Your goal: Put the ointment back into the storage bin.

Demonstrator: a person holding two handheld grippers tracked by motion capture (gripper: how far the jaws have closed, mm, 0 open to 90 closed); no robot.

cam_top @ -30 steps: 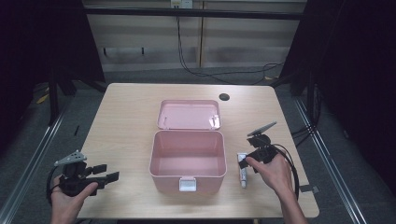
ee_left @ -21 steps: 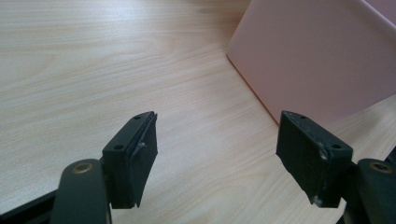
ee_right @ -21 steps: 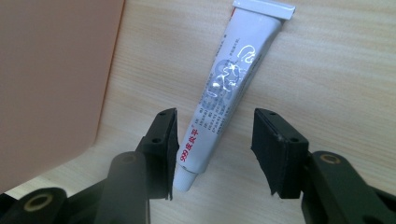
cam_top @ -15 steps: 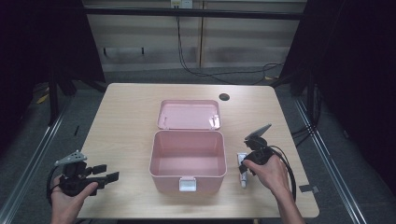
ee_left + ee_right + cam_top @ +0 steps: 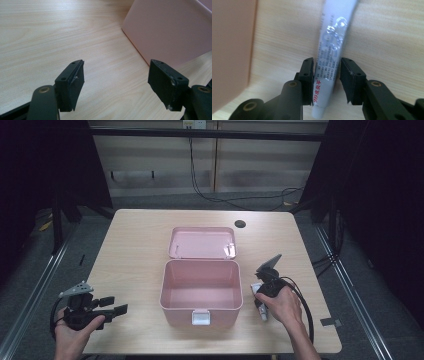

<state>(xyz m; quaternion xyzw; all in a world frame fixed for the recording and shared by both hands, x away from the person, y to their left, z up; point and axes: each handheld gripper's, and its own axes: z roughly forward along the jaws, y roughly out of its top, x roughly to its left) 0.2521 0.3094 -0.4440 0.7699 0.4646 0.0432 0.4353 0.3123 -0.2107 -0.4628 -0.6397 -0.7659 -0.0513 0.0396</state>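
Note:
A white tube with printed text lies on the wooden table, just right of the open pink box. My right gripper points down over it, and its jaws have just been closing. Both pads now touch the tube's sides near its cap end. In the high view the right gripper and the hand cover most of the tube. My left gripper rests low at the table's front left, open with nothing between its fingers. Its own view has the left gripper facing the box's side wall.
The box's lid lies folded back behind it, and the inside looks empty. A white latch sits on its front wall. A dark round hole marks the table's far right. The box wall stands close to the right gripper.
The right hand has sunk a little toward the table with its jaws narrowing around the white tube. The left hand and the box have stayed put.

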